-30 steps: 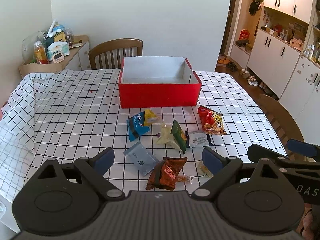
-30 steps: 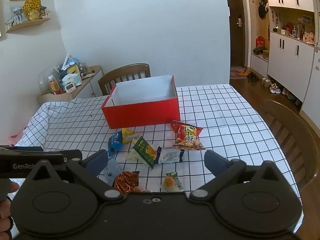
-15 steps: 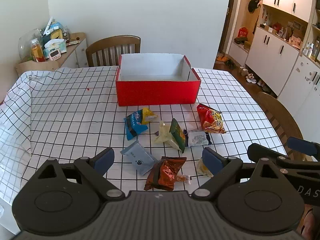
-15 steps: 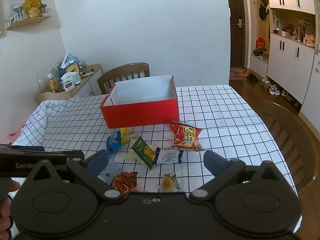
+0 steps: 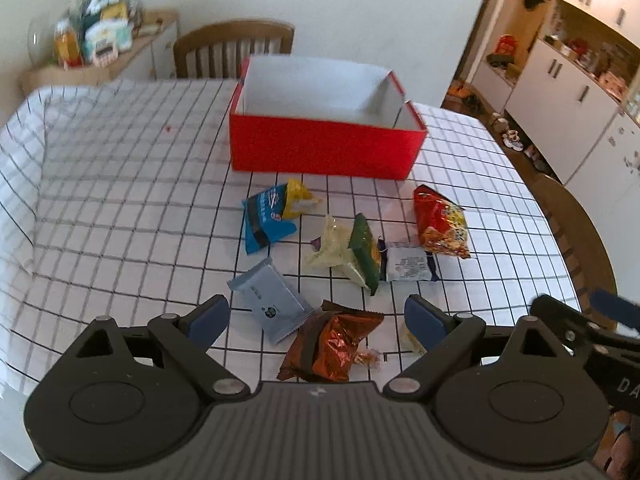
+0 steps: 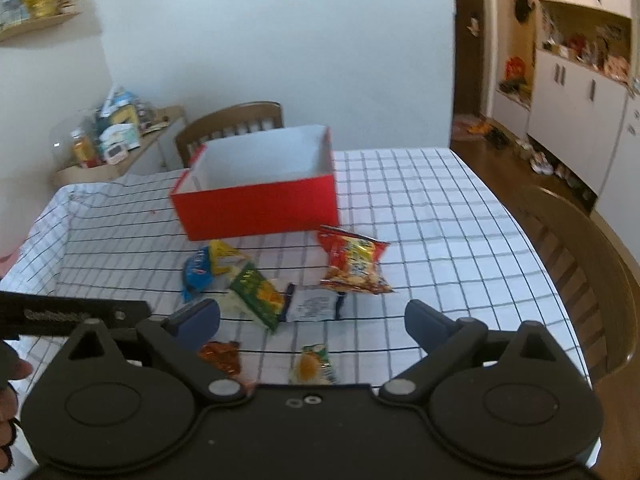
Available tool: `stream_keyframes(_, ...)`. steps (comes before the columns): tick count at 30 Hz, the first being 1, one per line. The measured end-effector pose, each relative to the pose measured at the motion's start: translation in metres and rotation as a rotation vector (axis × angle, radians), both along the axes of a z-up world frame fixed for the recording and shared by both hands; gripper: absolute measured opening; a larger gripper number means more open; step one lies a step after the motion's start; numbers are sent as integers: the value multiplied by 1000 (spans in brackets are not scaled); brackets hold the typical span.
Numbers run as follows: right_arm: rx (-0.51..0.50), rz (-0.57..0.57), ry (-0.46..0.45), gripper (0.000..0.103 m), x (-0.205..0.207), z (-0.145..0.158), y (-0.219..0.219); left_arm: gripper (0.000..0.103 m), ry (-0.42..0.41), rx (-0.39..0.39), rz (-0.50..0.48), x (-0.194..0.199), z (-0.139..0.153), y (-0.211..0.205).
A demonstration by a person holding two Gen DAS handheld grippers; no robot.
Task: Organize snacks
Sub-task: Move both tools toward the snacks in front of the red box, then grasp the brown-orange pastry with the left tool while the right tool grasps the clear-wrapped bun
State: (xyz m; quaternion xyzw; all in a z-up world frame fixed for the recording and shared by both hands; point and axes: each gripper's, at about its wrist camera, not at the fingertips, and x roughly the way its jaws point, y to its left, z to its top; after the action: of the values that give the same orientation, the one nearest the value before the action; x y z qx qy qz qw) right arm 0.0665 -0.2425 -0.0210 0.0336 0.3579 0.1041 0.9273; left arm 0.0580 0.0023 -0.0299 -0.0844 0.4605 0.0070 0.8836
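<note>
Both cameras now sit closer to the snack packets. The red box (image 5: 326, 152) looms larger (blurred slightly by motion).

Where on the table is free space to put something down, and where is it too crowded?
Free: the checked tablecloth left of the red box, and the cloth right of the box and the red snack bag, toward the wooden chair. Crowded: the strip in front of the box, where the snack packets lie close together.

My table (image 5: 120, 184) under a black-gridded white cloth, an open red box (image 5: 324, 152) toward its far side, my loose snack packets (image 5: 348, 256) scattered just before it
</note>
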Motion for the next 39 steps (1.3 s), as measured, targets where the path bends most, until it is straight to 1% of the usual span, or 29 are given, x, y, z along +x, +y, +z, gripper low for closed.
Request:
stream_keyframes(3, 5, -20, 22, 98, 13, -14, -7, 95, 60, -56, 14, 15, -15, 8)
stream_keyframes(5, -4, -25, 48, 93, 20, -26, -12, 95, 86, -77, 11, 21, -24, 10)
stream_keyframes(9, 10, 35, 150, 84, 36, -56, -9, 94, 116, -80, -28, 27, -43, 5)
stream_keyframes(12, 22, 85, 202, 82, 42, -73, -5, 93, 119, -61, -66, 29, -56, 0)
stream_keyframes(15, 9, 126, 221, 80, 47, -86, -1, 88, 128, -45, -91, 28, -70, -1)
stream_keyframes(17, 0, 149, 236, 79, 51, -95, 2, 82, 143, -34, -112, 28, -80, -3)
stream_keyframes(19, -16, 171, 241, 76, 54, -103, 5, 79, 161, -26, -137, 27, -89, -6)
stream_keyframes(22, -34, 199, 254, 72, 60, -113, 10, 74, 194, -44, -163, 28, -100, -10)
stream_keyframes(25, -46, 224, 275, 66, 66, -123, 13, 73, 202, -42, -175, 29, -106, -12)
stream_keyframes(27, -60, 234, 284, 63, 69, -129, 16, 69, 206, -43, -186, 31, -109, -12)
stream_keyframes(30, -73, 245, 291, 60, 71, -136, 21, 67, 214, -28, -193, 33, -114, -15)
stream_keyframes(31, -79, 250, 293, 59, 71, -138, 22, 65, 215, -28, -194, 34, -114, -16)
stream_keyframes(32, -84, 256, 294, 58, 72, -139, 22, 60, 220, -29, -194, 35, -116, -15)
stream_keyframes(34, -96, 263, 297, 55, 73, -142, 25, 55, 227, -27, -189, 36, -117, -15)
stream_keyframes(38, -98, 272, 298, 49, 70, -144, 27, 53, 231, -35, -184, 37, -118, -13)
stream_keyframes(39, -99, 273, 299, 46, 70, -144, 28, 52, 231, -36, -182, 37, -117, -13)
